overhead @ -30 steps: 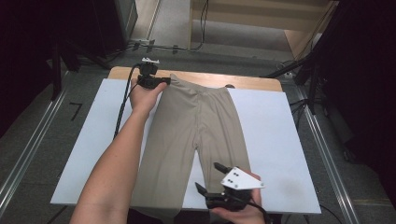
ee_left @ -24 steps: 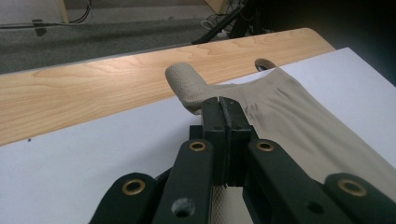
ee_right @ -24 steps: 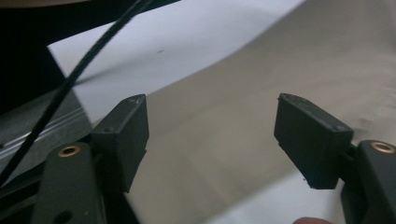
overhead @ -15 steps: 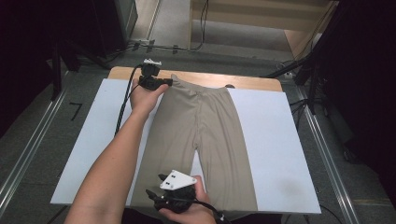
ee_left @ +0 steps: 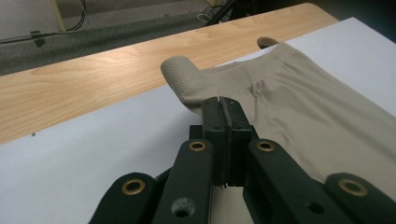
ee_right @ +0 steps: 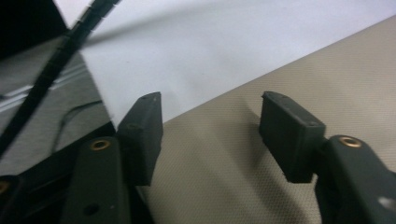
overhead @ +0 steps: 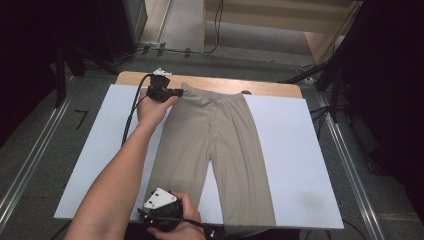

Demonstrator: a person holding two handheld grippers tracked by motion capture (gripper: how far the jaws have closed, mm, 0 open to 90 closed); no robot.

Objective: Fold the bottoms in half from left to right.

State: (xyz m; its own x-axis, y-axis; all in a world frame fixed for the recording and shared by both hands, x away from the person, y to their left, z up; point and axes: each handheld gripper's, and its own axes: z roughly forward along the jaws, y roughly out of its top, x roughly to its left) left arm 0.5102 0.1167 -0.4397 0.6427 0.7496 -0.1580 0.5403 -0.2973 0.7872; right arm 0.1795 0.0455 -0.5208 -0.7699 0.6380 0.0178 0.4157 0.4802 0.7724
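High view: beige shorts [overhead: 215, 145] lie flat on the white board [overhead: 300, 160], waistband at the far edge, legs toward the person. Left tool [overhead: 172, 92] is clamped tight on the waistband's left corner [ee_left: 184, 77], fabric pinched between the jaws. Right tool [ee_right: 210, 135] sits low over the left leg's hem near the board's front edge; jaws have just been closing, now half apart, pads off the fabric. Wooden table [overhead: 270, 89] underneath.

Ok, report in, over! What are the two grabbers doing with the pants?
Left gripper shut on the beige stretchy pants at the waistband corner. Right gripper open over the near left leg hem, jaws just closing. Nothing in the way.
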